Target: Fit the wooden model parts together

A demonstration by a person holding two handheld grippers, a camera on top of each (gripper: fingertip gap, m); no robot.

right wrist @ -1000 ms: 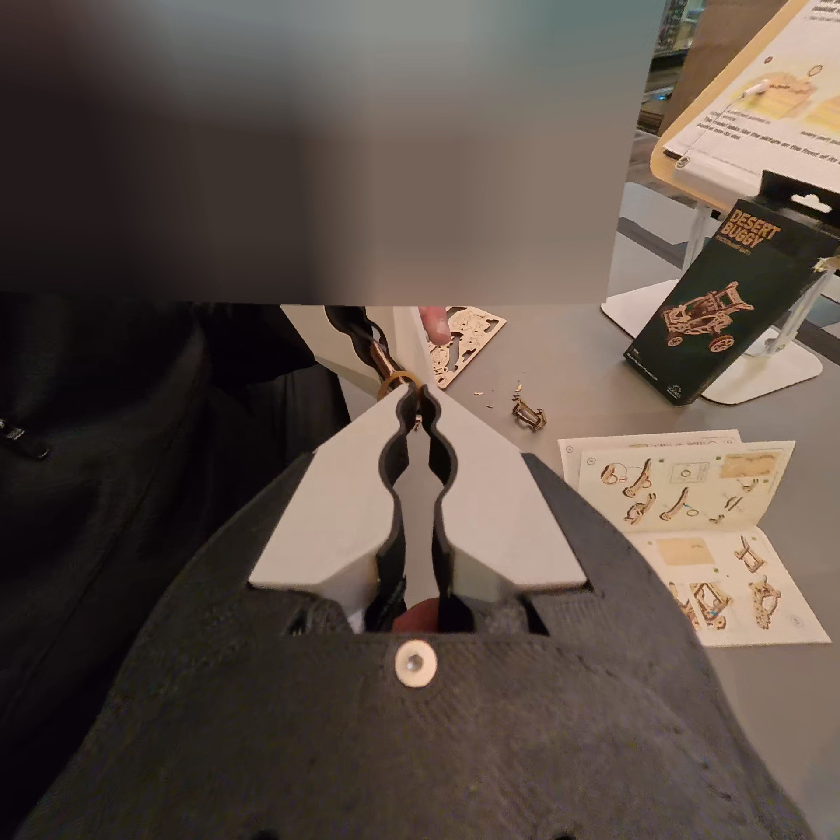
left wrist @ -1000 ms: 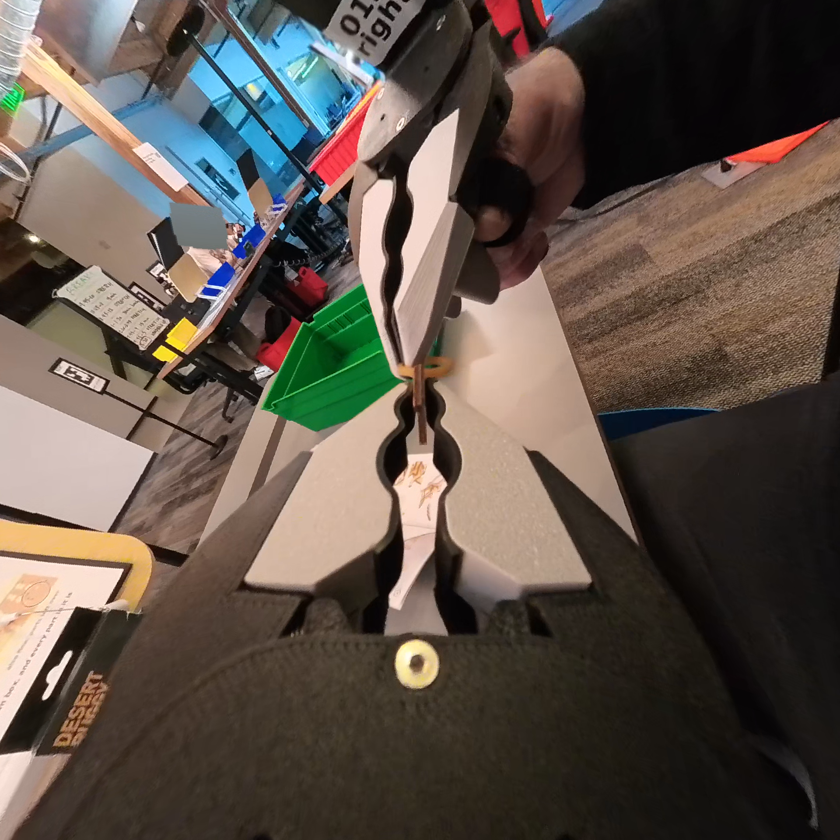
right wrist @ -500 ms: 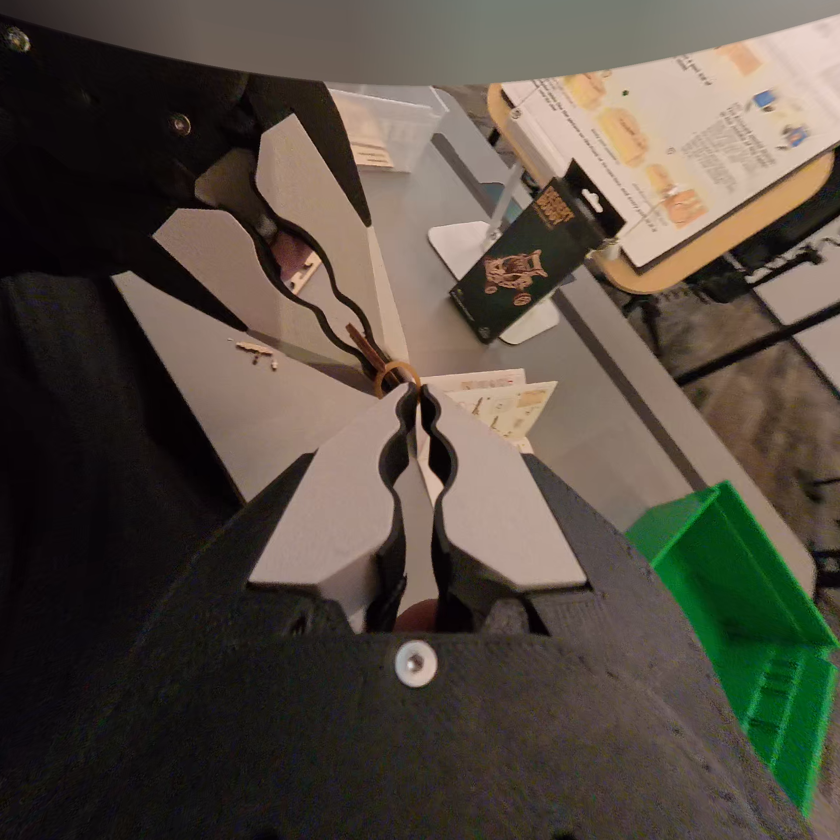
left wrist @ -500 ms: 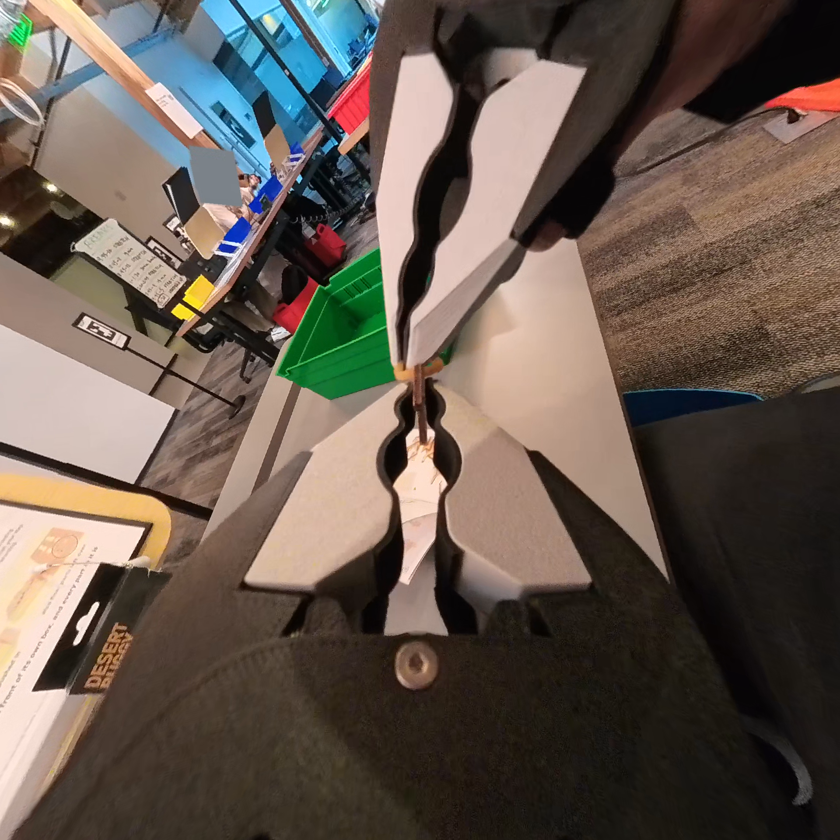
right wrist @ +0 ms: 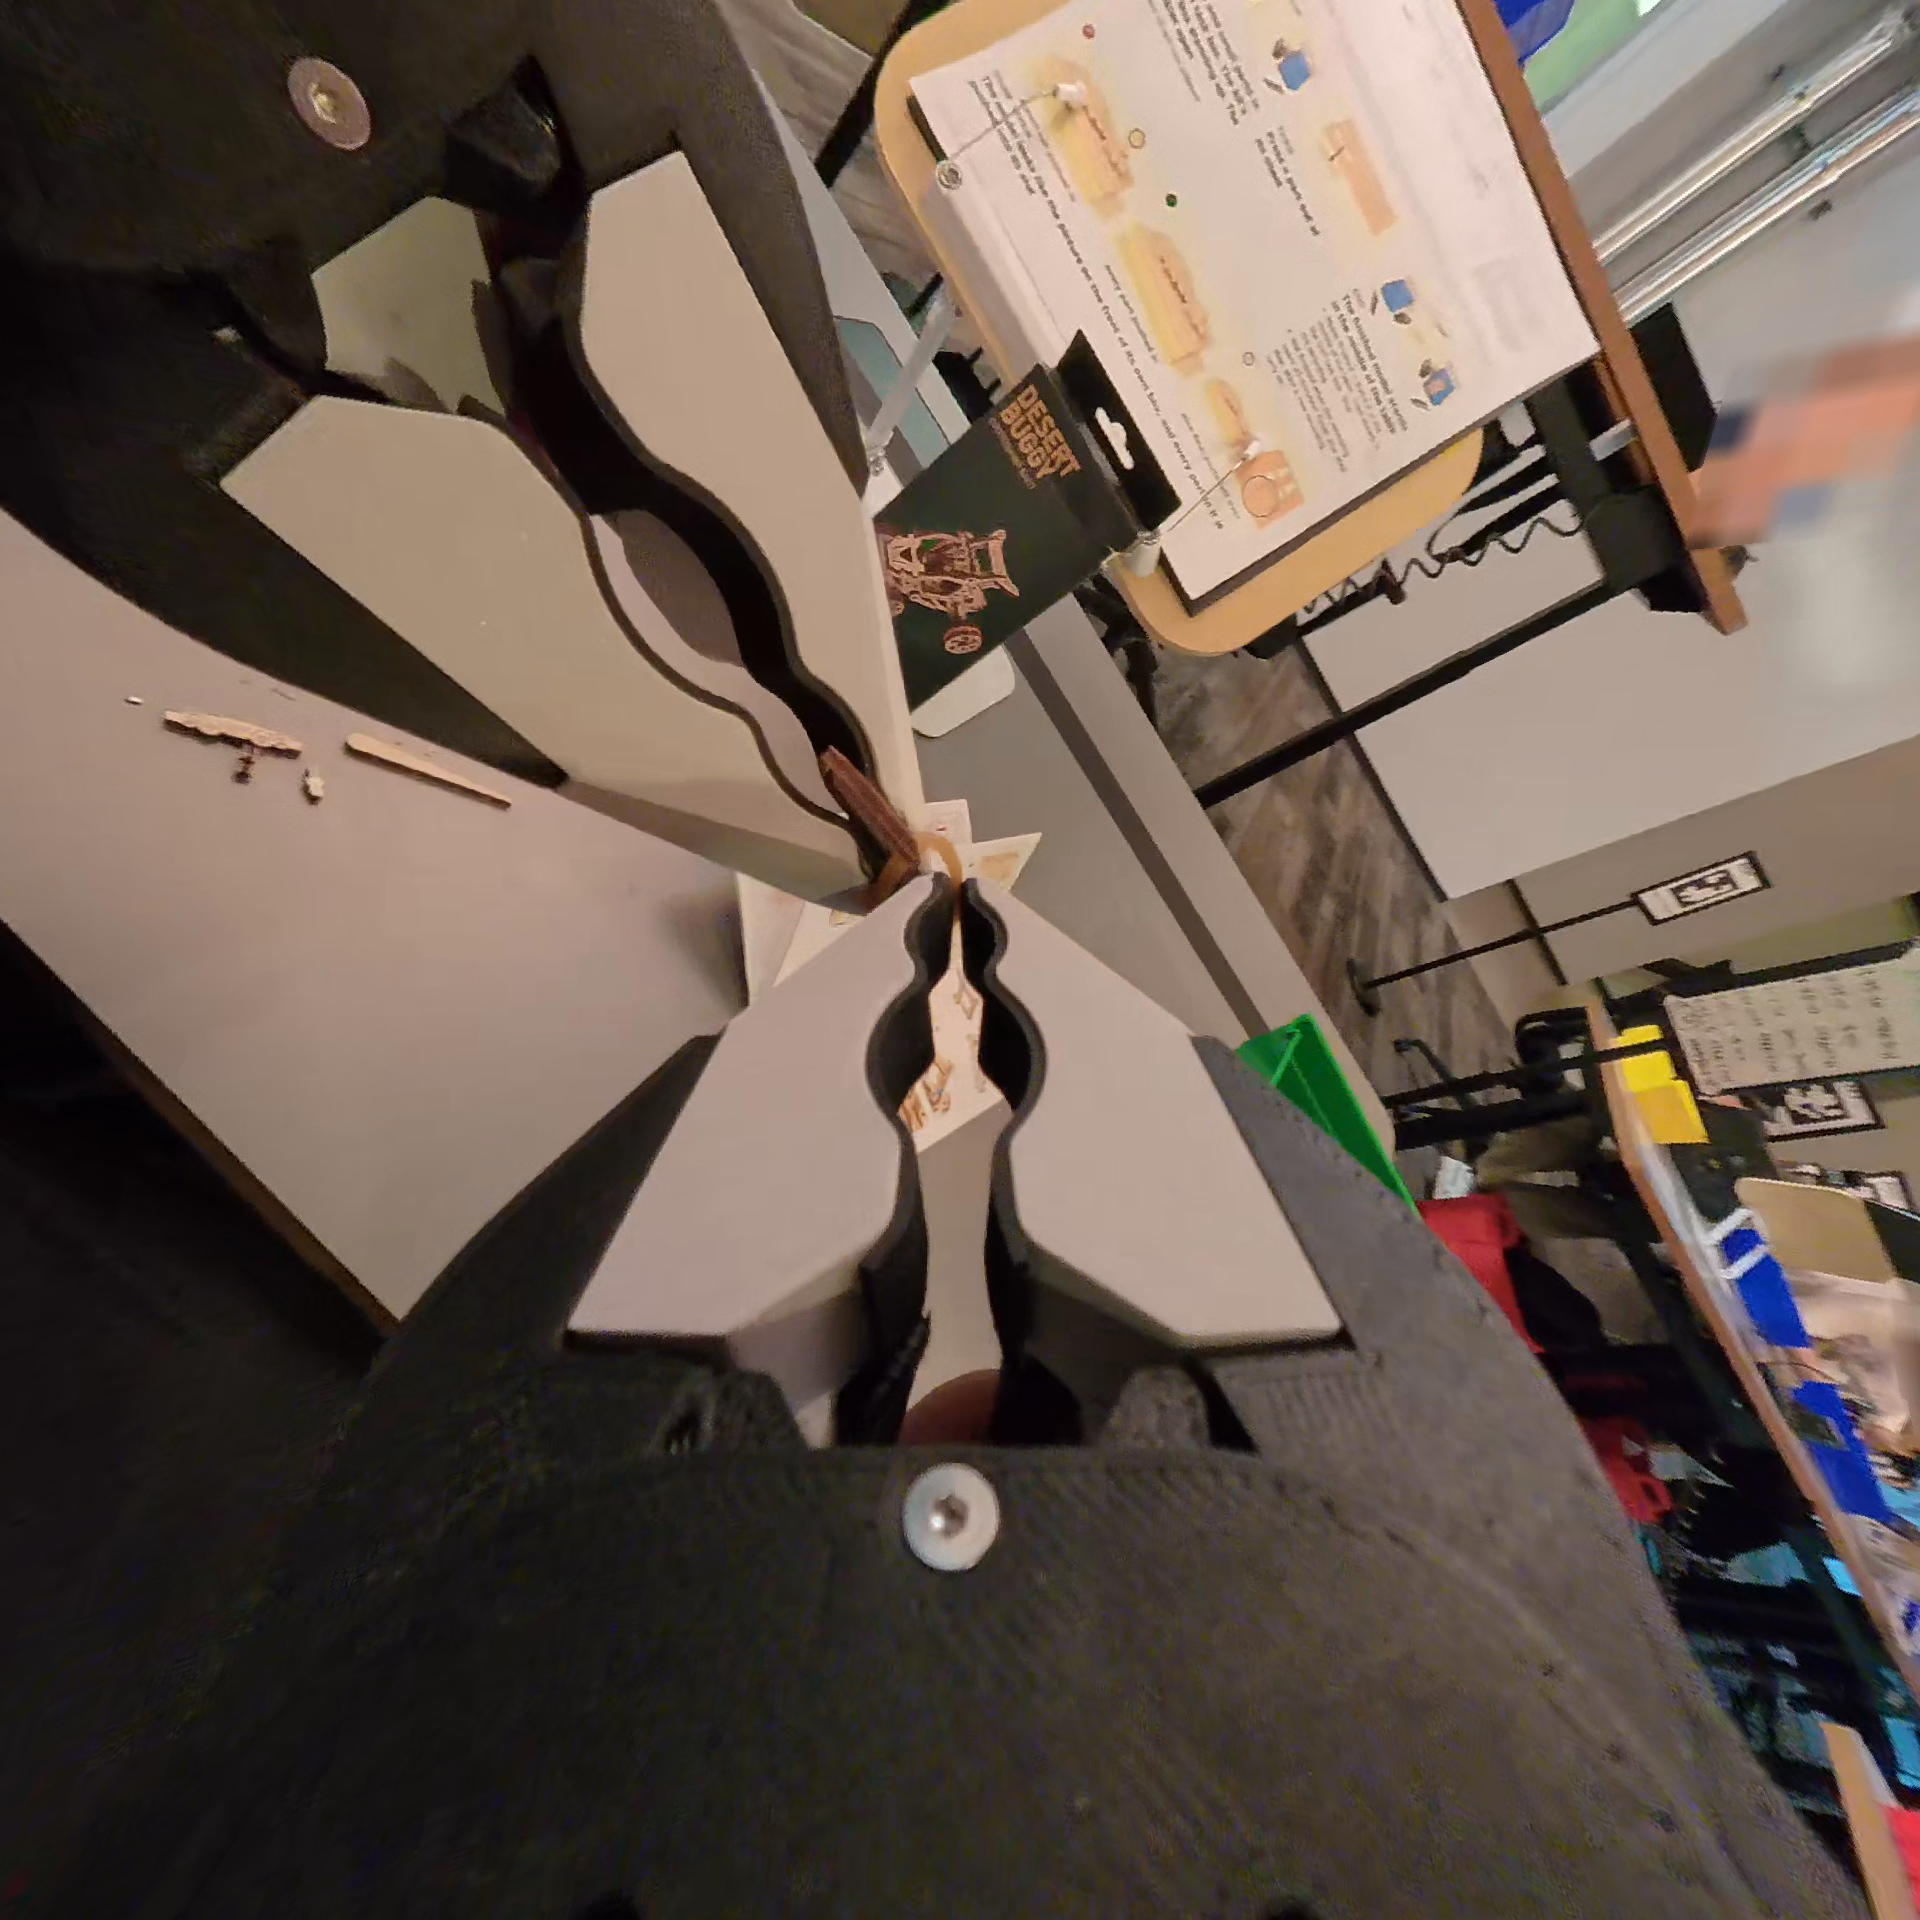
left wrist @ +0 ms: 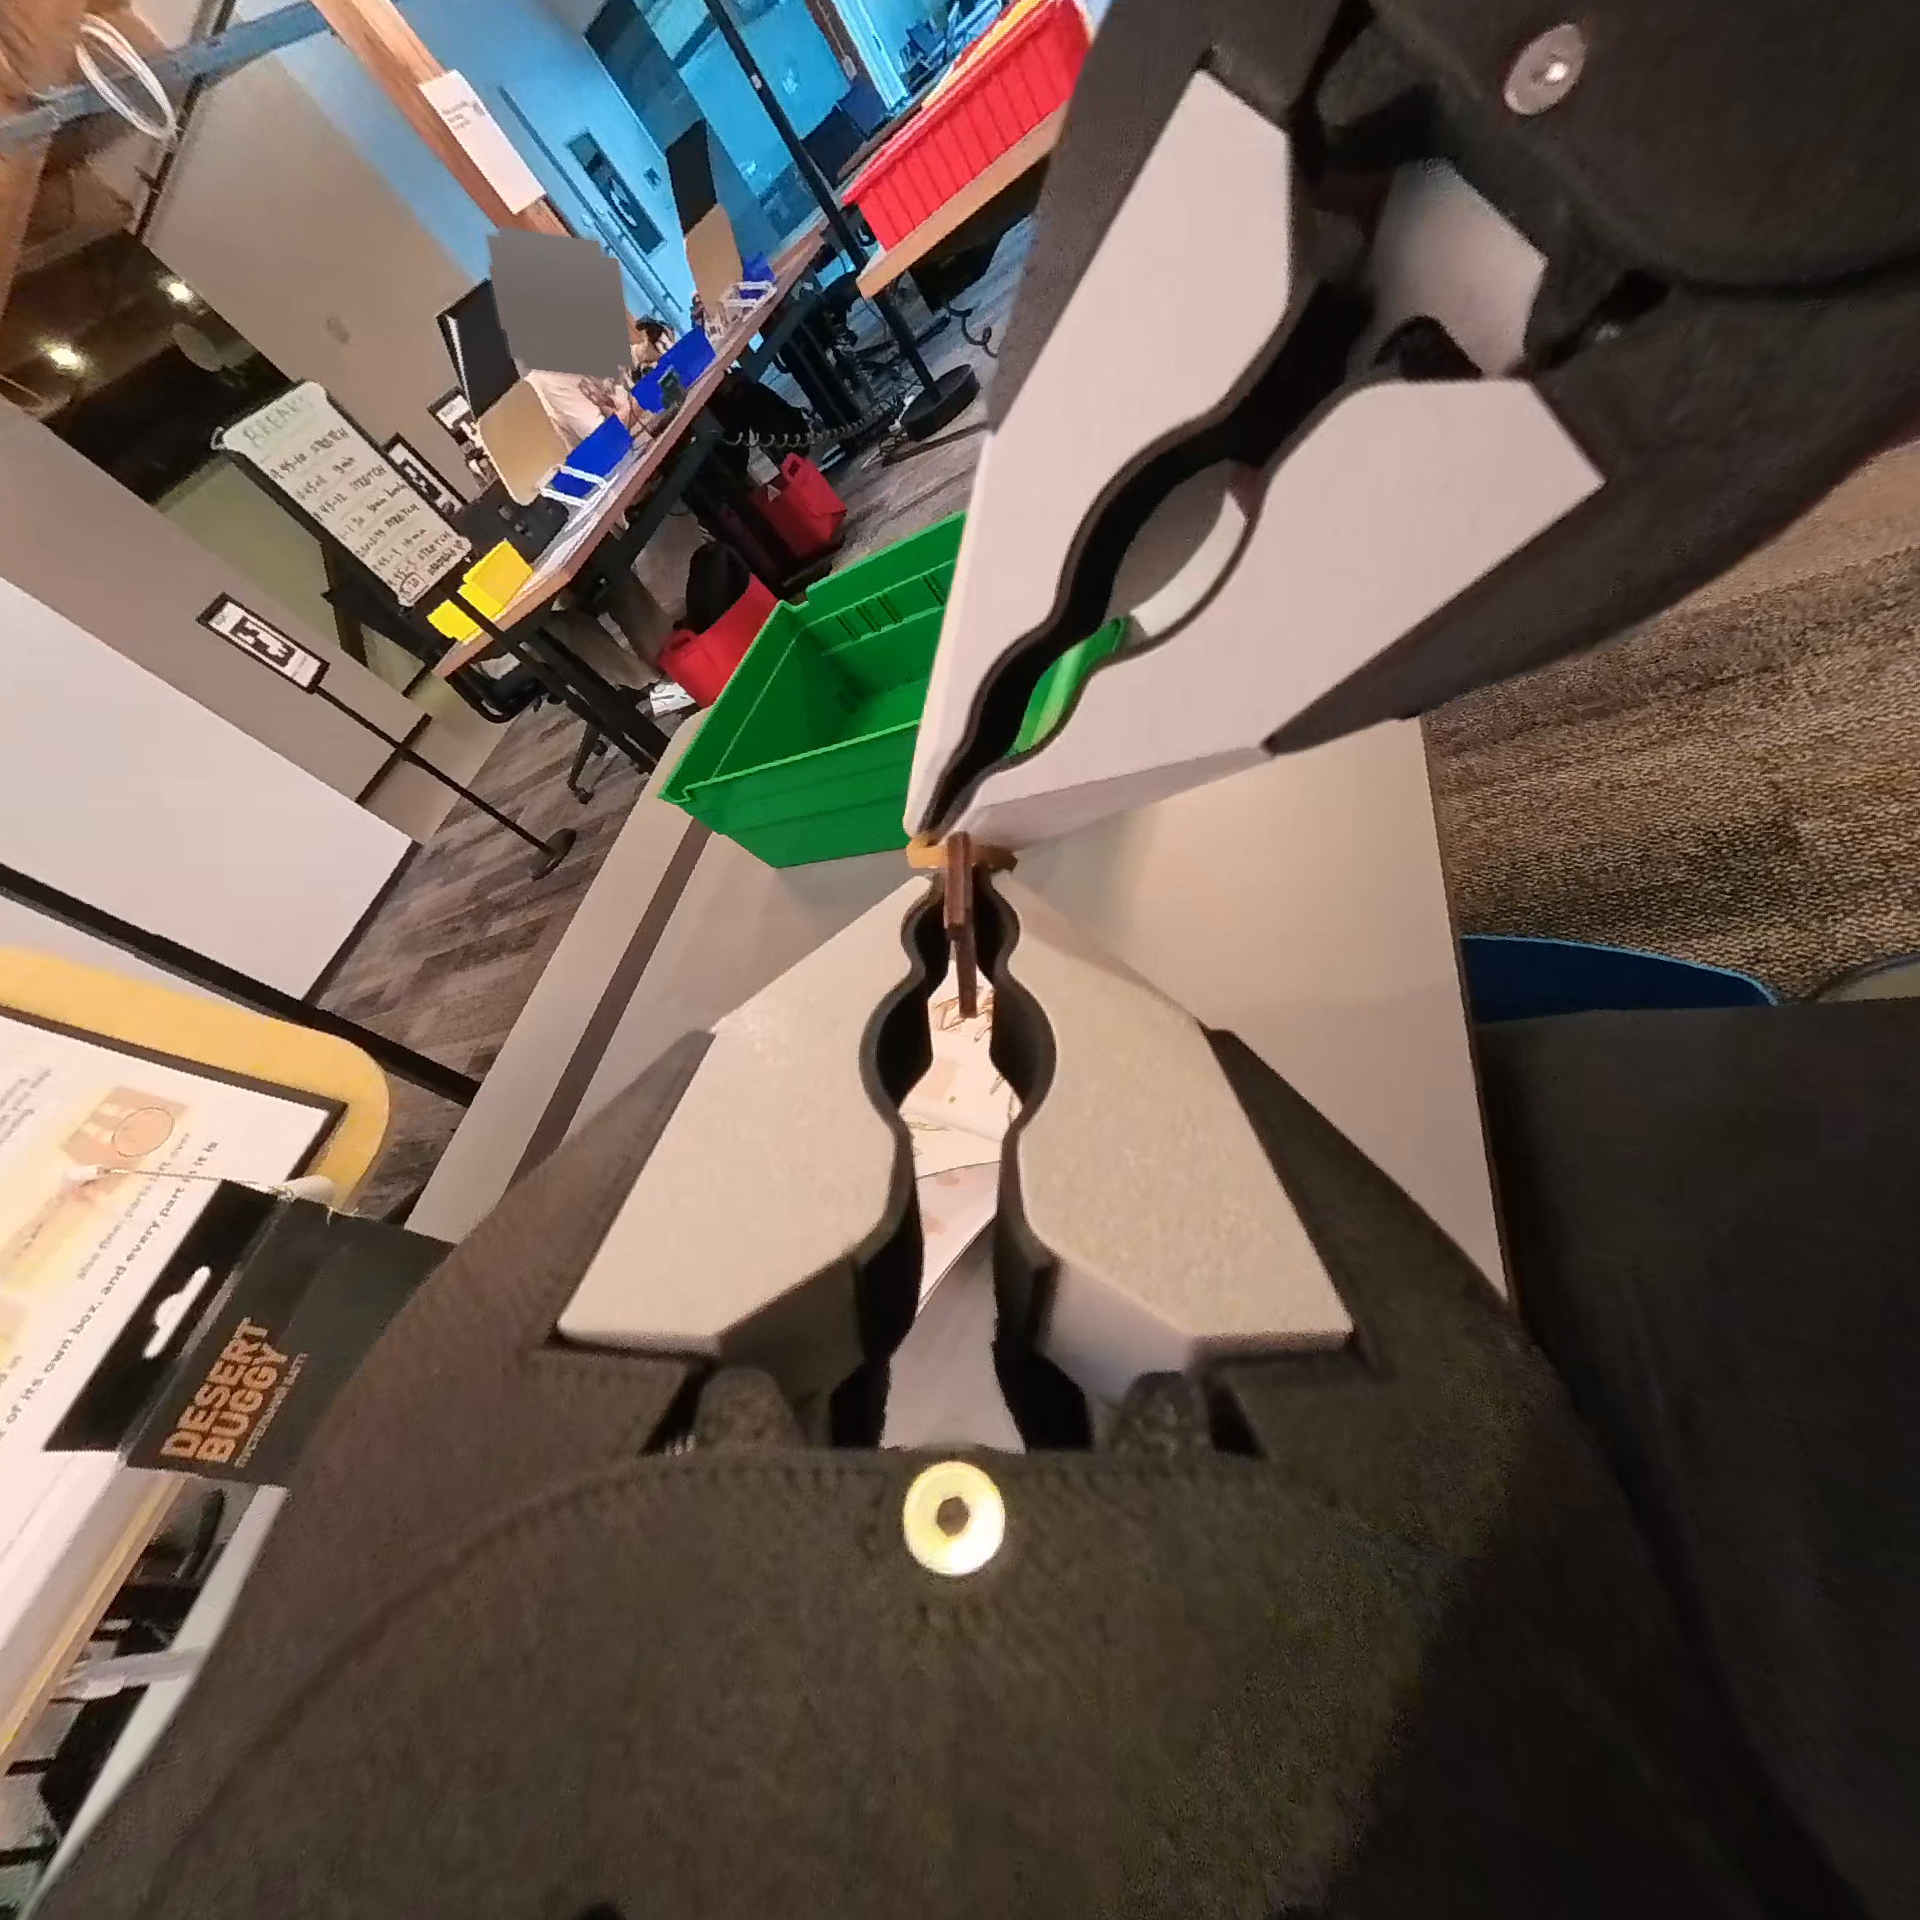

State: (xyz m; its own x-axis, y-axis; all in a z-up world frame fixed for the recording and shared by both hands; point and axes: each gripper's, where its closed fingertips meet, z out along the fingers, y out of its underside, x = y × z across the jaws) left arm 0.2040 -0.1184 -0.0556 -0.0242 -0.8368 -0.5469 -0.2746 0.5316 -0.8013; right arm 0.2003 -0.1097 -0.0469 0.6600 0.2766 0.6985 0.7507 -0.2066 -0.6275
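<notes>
In the left wrist view, my left gripper (left wrist: 961,891) is shut on a thin dark brown wooden strip (left wrist: 964,940) that stands edge-on between its pads. My right gripper (left wrist: 935,826) comes in from the upper right, tip to tip with the left. It is shut on a small tan ring piece (left wrist: 928,852) that sits at the strip's far end. In the right wrist view, my right gripper (right wrist: 943,896) pinches the tan ring (right wrist: 940,860). The left gripper (right wrist: 878,854) reaches in from the upper left with the brown strip (right wrist: 860,802). Both are held above the grey table (right wrist: 364,987).
A green bin (left wrist: 821,748) stands at the table's far end. A black model box (right wrist: 997,520) hangs on a stand in front of a board with instruction pages (right wrist: 1247,260). An instruction sheet (right wrist: 956,1049) lies below the grippers. Wood scraps (right wrist: 239,732) lie on the table. My two grippers' fingertips are within a few centimetres of each other.
Both grippers have rolled and drawn closer, so the right gripper looms larger in the left view. Both grasps held; the ring stays at the strip's end.
</notes>
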